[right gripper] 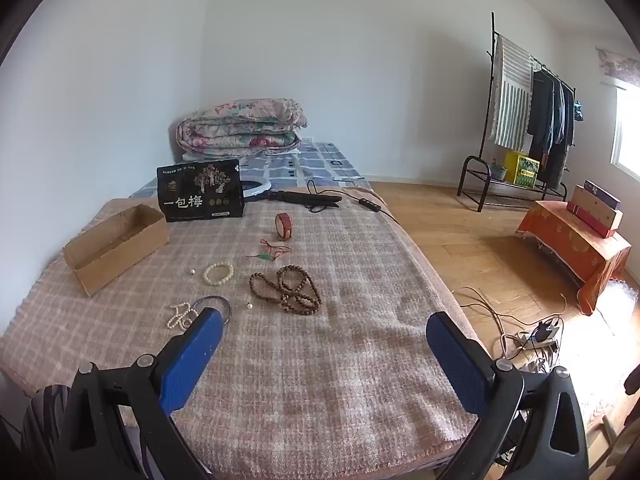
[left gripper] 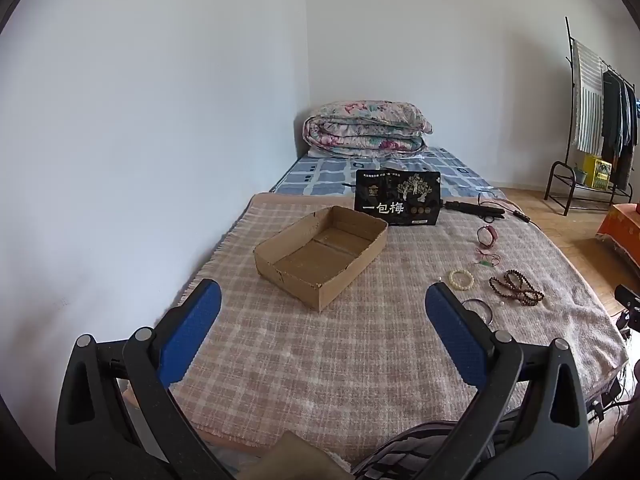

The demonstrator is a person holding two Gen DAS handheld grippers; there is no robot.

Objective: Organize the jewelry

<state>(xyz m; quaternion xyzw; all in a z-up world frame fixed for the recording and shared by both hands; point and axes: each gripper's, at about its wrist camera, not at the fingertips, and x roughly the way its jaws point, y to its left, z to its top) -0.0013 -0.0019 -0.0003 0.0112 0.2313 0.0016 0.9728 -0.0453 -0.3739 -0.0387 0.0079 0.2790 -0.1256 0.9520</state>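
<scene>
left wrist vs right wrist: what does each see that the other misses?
Only left wrist: the cardboard box's bare inside floor, nothing in it.
Only right wrist: the white pearl strand beside the left finger, the orange-draped stand, and the power strip on the floor.
Both: cream bead bracelet, brown prayer beads, red bangle, green pendant on red cord, black pouch, folded quilt. Both grippers open, holding nothing.

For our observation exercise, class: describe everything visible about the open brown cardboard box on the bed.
The open brown cardboard box is a shallow rectangular tray with no lid and roughly cut, uneven edges. A seam crosses its bare floor, and it looks empty. It sits flat and skewed on the pink checked blanket, left of the jewelry and in front of the black printed pouch, apart from both.
</scene>
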